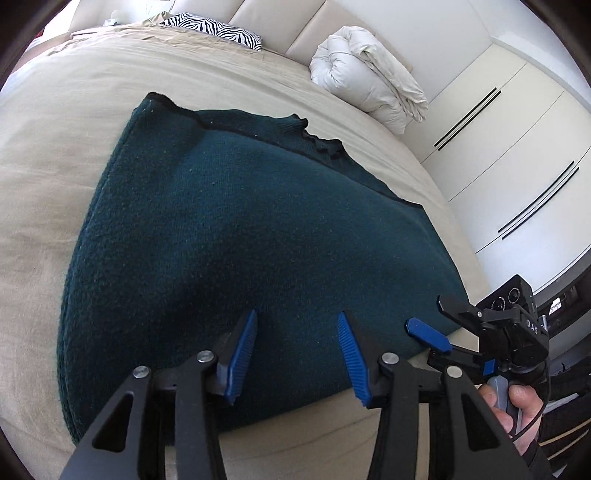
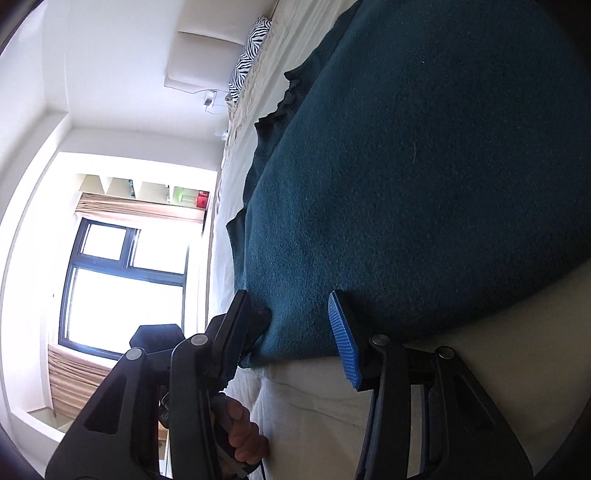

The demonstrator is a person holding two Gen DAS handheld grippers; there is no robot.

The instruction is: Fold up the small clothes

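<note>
Beige bedsheet (image 1: 33,206) covers the bed on which the work is done, with a padded headboard and pale wardrobe doors (image 1: 491,147) behind. Centre: a dark teal knitted sweater (image 1: 229,236) lies flat on the sheet, apparently already doubled, its black-trimmed collar (image 1: 321,142) toward the headboard and its near hem running along the bed's front edge. Left gripper (image 1: 297,349): jaws spread wide, holding nothing, poised just above the near hem toward its middle. Right gripper (image 2: 295,321): jaws apart and straddling the near right corner of the sweater, one finger over the top of the knit and the other at its edge; the cloth sits between them but is not yet pinched. A hand (image 1: 517,410) grips the handle of that tool at the bed's side. Judged step: taking hold of the near hem for the next fold. To do it well, both tools would bite all layers at the hem, well apart from each other, then lift only enough to clear the sheet and carry the edge evenly toward the collar so the thick knit does not skew. Farther off: a rolled white duvet (image 1: 365,77) and a zebra-print pillow (image 1: 214,27) by the headboard, well clear of the sweater.
</note>
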